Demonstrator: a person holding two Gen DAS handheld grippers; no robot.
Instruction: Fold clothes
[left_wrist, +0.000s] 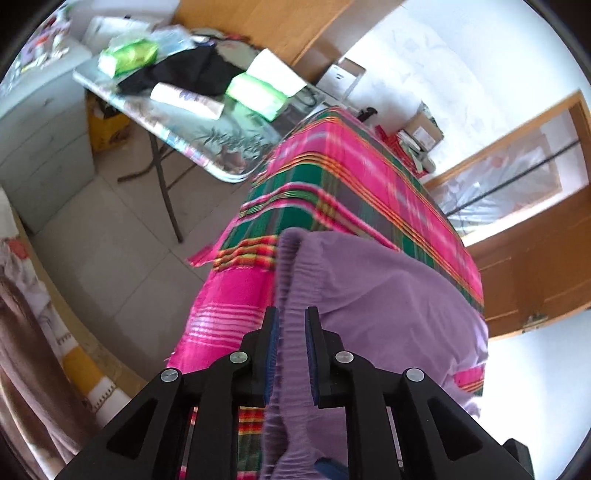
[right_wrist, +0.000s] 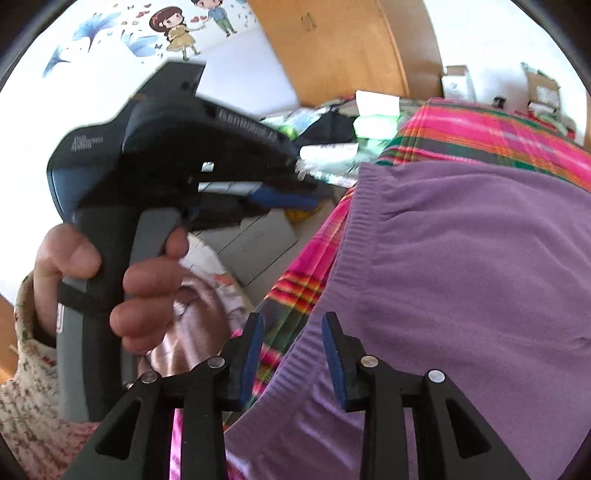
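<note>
A: What's the garment (left_wrist: 388, 295) like?
B: Purple, soft fleecy knit w/ a ribbed, gathered elastic band (left_wrist: 291, 280). Lies rumpled on the plaid cloth (left_wrist: 343, 166), at the near end of the covered surface, band along the left edge.

A: The cloth?
B: Thin woven plaid, pink/green/orange stripes, draped over the edge, hanging in folds.

A: Left gripper (left_wrist: 291, 314)?
B: Black plastic, blue pads. Jaws straddle the ribbed band w/ a small gap each side, so not pinching; looks released.

A: Right gripper (right_wrist: 291, 321)?
B: Fingers apart, band's edge between them, nothing clamped. Its cam also shows the person's hand (right_wrist: 110, 280) round the left unit's grey handle, knit sleeve (right_wrist: 26, 387) at the wrist.

A: Anything else?
B: Folding table (left_wrist: 207, 136) past the far left corner: glossy printed top, metal legs. On it green packets (left_wrist: 129, 55), dark cloth (left_wrist: 192, 72), white tube (left_wrist: 186, 99). Contents of the boxes (left_wrist: 424, 129) by the wall: can't tell.
</note>
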